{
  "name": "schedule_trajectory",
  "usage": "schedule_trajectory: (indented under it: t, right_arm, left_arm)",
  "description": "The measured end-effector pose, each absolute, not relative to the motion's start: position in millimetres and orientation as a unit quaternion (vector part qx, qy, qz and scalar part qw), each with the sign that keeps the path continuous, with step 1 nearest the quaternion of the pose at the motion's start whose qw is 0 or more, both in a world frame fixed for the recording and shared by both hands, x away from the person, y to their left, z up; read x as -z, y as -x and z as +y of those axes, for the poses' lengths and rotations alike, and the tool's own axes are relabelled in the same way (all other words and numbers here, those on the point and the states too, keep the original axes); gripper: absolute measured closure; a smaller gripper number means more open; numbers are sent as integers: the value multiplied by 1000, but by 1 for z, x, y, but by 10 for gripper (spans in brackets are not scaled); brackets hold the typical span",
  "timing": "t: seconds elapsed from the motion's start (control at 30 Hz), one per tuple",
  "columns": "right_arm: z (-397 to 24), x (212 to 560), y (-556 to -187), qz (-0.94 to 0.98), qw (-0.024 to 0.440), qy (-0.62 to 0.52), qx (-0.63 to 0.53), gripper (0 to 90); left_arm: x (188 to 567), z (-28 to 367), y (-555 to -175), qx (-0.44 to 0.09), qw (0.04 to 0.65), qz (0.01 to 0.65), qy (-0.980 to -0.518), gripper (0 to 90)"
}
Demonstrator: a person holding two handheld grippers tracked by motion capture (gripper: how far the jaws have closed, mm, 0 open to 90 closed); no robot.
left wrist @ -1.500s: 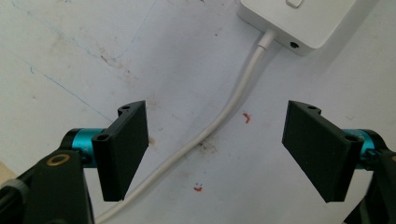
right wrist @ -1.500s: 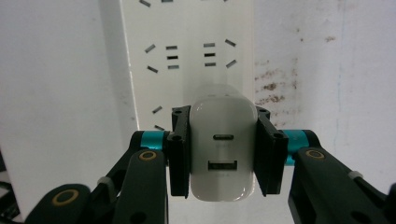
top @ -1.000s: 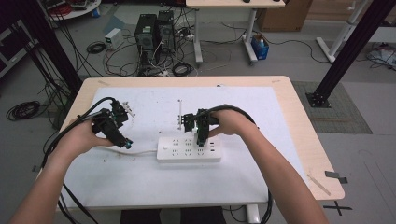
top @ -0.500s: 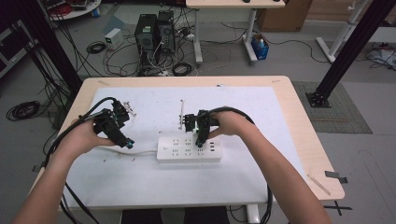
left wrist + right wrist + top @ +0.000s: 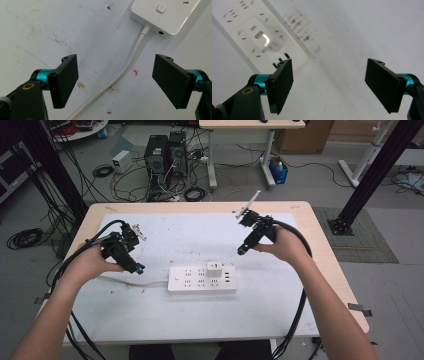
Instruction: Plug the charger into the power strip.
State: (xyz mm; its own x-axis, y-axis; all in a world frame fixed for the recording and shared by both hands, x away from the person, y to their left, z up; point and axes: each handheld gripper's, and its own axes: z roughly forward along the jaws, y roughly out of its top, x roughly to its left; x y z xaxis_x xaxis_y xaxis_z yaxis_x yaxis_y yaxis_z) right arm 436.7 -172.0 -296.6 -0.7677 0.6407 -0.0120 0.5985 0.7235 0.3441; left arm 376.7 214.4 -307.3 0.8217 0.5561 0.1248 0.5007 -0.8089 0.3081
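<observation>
Power strip (image 5: pixel 202 279) on white-topped table (image 5: pixel 165 322)

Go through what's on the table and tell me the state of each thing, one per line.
power strip: flat on the table, cord attached
white adapter: plugged into the power strip, upright
cord: slack on the table
left gripper: open, empty, over the cord
right gripper: jaws just opened, empty, off the strip

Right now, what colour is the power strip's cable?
White, like the power strip; the cable shows best in the left gripper view.
</observation>
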Motion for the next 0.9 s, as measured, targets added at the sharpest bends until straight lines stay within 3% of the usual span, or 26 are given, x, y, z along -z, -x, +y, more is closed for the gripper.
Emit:
schedule_trajectory:
  t: [0.33,0.9]
  right_arm:
    - [-208,296,-426,913,61,-376,-145,224]
    - [-223,298,-420,908,58,-389,-144,224]
  left_arm:
    - [304,210,-377,-107,125,278,-946,210]
    - [298,203,-375,-111,126,275,-947,210]
